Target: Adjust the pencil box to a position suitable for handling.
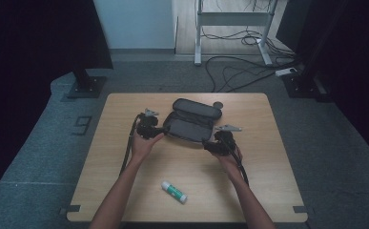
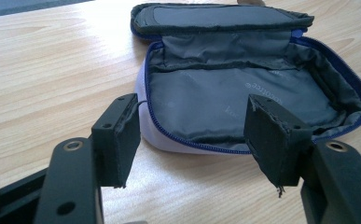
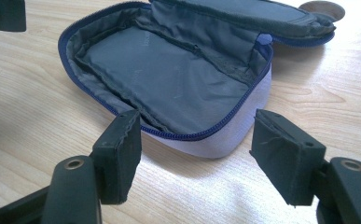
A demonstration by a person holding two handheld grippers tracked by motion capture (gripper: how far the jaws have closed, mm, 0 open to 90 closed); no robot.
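Note:
An open zip pouch point(image 1: 188, 128) with grey lining and a blue zipper lies in the middle of the wooden table point(image 1: 268, 157), its lid point(image 1: 196, 109) folded back. My left gripper point(image 1: 162, 130) is at the pouch's left end, open. In the left gripper view the pouch point(image 2: 243, 98) lies just ahead of my left gripper point(image 2: 194, 123), with its near corner between the spread jaws. My right gripper point(image 1: 207, 143) is open at the pouch's front right corner. In the right gripper view that corner of the pouch point(image 3: 169, 79) sits between the jaws of my right gripper point(image 3: 197, 135), and neither pad touches it.
A white and green glue stick point(image 1: 174, 191) lies near the table's front edge, between the person's forearms. A small brown disc point(image 1: 218, 105) rests behind the pouch's lid. A desk frame and cables point(image 1: 239, 71) lie on the floor beyond the table.

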